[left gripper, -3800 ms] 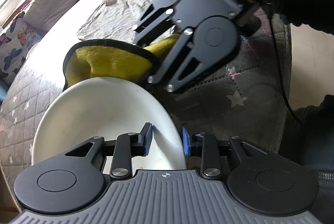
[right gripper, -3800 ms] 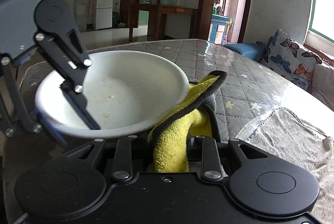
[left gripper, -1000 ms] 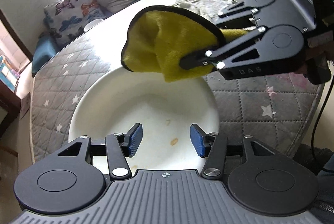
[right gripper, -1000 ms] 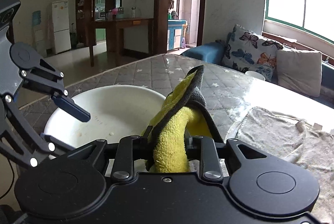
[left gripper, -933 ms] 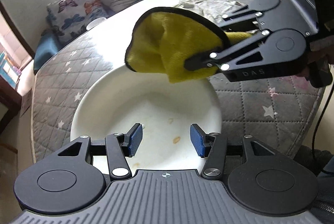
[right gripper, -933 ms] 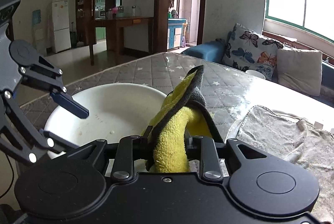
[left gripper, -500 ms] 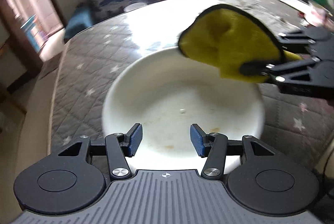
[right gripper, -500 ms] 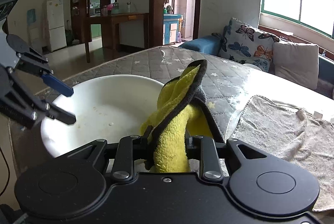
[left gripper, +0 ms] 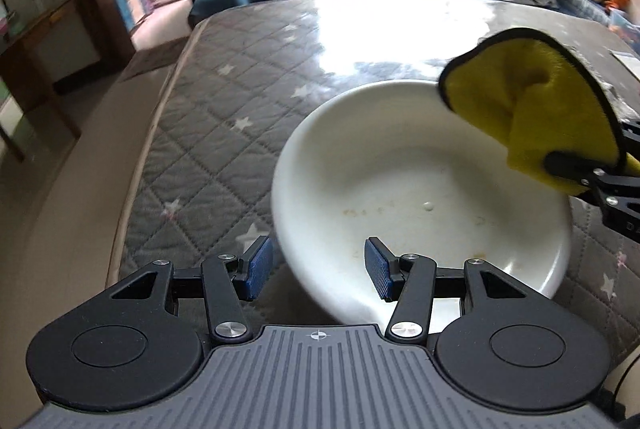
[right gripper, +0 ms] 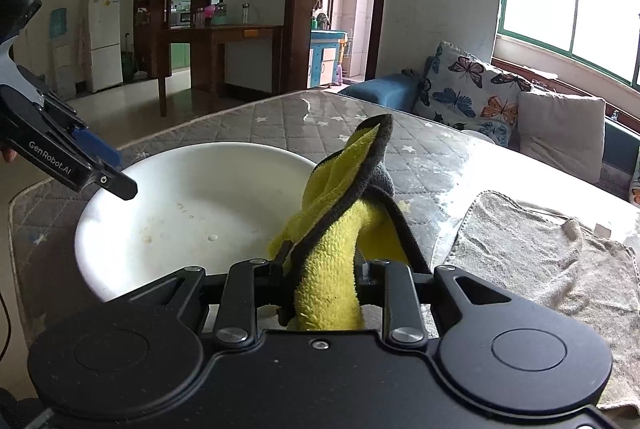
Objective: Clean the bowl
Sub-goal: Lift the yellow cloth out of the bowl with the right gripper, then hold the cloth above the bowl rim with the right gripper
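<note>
Pinching the yellow cloth, right tongs face a grey towel; left tongs gape at bowl.

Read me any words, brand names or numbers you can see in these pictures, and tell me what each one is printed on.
"GenRobot.AI": white print on the left gripper, on its black finger link, seen in the right wrist view.
Cut-off letters, maybe "DA": on the right gripper body at the left wrist view's edge; unreadable.
No other text is legible.

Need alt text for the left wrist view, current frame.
A white bowl with small food specks sits on a grey quilted, star-patterned table cover, its near rim between the open blue pads of the left hand-held gripper. At right, the right hand-held gripper holds a yellow cloth over the bowl's far rim.
</note>
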Available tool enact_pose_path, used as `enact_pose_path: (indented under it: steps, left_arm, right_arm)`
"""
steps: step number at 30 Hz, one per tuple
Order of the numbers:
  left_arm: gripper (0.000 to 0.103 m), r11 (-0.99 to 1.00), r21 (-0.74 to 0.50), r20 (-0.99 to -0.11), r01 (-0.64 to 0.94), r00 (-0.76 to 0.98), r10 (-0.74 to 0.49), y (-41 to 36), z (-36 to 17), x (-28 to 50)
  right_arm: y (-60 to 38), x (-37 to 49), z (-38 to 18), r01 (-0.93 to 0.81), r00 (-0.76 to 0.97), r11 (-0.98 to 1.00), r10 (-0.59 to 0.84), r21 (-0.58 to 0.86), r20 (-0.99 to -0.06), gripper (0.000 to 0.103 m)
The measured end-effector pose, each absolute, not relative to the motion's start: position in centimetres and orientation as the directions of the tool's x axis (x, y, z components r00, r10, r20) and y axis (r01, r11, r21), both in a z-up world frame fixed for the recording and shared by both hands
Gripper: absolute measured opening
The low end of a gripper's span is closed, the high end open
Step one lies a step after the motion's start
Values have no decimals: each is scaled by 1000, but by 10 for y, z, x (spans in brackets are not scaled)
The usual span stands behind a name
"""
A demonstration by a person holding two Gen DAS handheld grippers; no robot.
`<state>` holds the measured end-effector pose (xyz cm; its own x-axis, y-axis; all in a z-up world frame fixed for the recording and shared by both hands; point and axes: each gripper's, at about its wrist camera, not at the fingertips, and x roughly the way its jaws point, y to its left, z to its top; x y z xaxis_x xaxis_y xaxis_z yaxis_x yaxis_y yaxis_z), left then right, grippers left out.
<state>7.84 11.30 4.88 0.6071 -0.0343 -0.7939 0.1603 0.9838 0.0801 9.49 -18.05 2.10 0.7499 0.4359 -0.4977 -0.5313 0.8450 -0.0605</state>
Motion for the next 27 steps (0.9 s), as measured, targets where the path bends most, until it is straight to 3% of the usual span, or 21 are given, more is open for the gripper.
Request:
enact_pose_path:
  steps: [27]
  left_arm:
    - [53,999,-34,-859,21,510,-40,108,26,95]
  right_arm:
    - [-171,90,18,-474,775,878,381,-65,-504,28]
